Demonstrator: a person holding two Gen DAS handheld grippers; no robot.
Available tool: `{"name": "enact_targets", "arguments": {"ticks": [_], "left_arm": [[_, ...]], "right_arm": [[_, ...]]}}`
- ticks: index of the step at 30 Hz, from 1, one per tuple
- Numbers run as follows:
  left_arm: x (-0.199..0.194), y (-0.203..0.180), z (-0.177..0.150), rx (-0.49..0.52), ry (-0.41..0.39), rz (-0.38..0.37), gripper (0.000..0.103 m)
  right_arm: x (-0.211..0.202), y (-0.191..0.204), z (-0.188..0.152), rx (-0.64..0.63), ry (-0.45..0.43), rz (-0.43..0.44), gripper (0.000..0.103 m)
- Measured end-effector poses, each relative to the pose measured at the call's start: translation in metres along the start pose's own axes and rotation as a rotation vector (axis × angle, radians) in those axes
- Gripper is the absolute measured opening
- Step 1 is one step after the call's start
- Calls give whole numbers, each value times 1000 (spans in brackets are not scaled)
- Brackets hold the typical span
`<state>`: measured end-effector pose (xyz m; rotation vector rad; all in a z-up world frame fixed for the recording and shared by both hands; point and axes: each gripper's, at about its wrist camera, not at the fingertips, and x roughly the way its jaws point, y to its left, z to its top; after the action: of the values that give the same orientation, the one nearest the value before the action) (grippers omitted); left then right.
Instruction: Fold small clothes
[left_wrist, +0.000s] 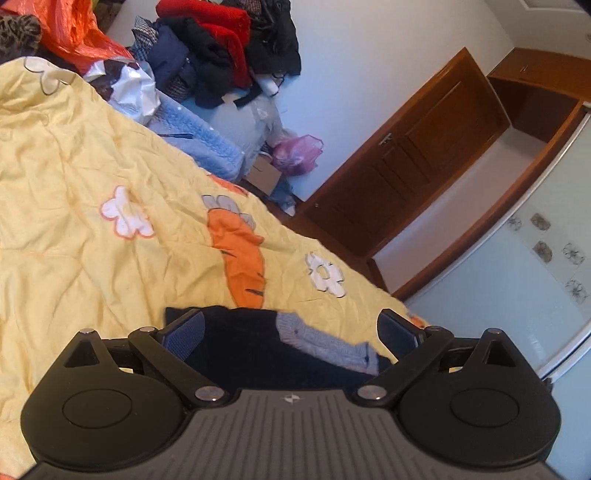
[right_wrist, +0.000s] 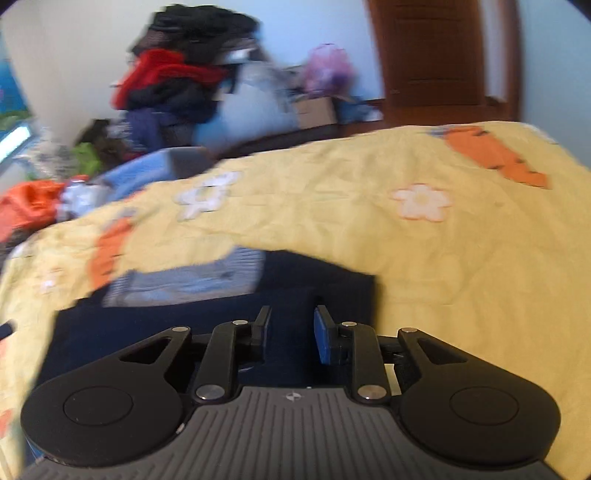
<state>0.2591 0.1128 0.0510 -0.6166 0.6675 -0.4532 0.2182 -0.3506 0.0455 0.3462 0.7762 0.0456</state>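
A small dark navy garment (left_wrist: 243, 347) with a grey-blue checked collar piece (left_wrist: 325, 343) lies on the yellow carrot-print quilt (left_wrist: 92, 240). My left gripper (left_wrist: 291, 332) is wide open right over it, a finger on each side. In the right wrist view the same garment (right_wrist: 314, 291) lies flat, its checked piece (right_wrist: 192, 277) at the left. My right gripper (right_wrist: 290, 332) hovers over the garment's near edge with its jaws partly apart and nothing between them. That view is blurred.
A pile of dark and red clothes (left_wrist: 221, 40) sits past the bed's far end, with an orange bag (left_wrist: 77, 33), a blue fleece (left_wrist: 199, 140) and a pink bag (left_wrist: 295, 155). A brown wooden door (left_wrist: 413, 166) stands at the right.
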Motion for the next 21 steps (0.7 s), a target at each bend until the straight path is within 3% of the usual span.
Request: {"name": "enact_targets", "arguments": {"ticks": [4, 9, 12, 14, 16, 17, 18, 19, 21], "left_arm": [[29, 0, -3, -4, 63, -1, 102], [67, 14, -17, -52, 127, 34, 102], [80, 23, -27, -15, 160, 79, 101], [77, 22, -32, 65, 132, 87, 101], [76, 13, -37, 165, 150, 127, 101], [74, 5, -40, 227, 148, 201, 101], [72, -1, -41, 277, 148, 313, 102], [70, -3, -42, 308, 156, 378, 102], [56, 0, -43, 273, 159, 311, 102]], "right_arm": [[13, 6, 1, 26, 23, 105, 31], [19, 6, 9, 31, 28, 102, 30], [28, -3, 9, 32, 79, 104, 31], [35, -6, 4, -5, 103, 63, 30], [46, -14, -3, -44, 132, -24, 14], [43, -18, -5, -51, 112, -32, 4], [38, -23, -4, -24, 110, -30, 5], [31, -27, -4, 10, 105, -17, 7], [16, -28, -6, 21, 80, -6, 23]]}}
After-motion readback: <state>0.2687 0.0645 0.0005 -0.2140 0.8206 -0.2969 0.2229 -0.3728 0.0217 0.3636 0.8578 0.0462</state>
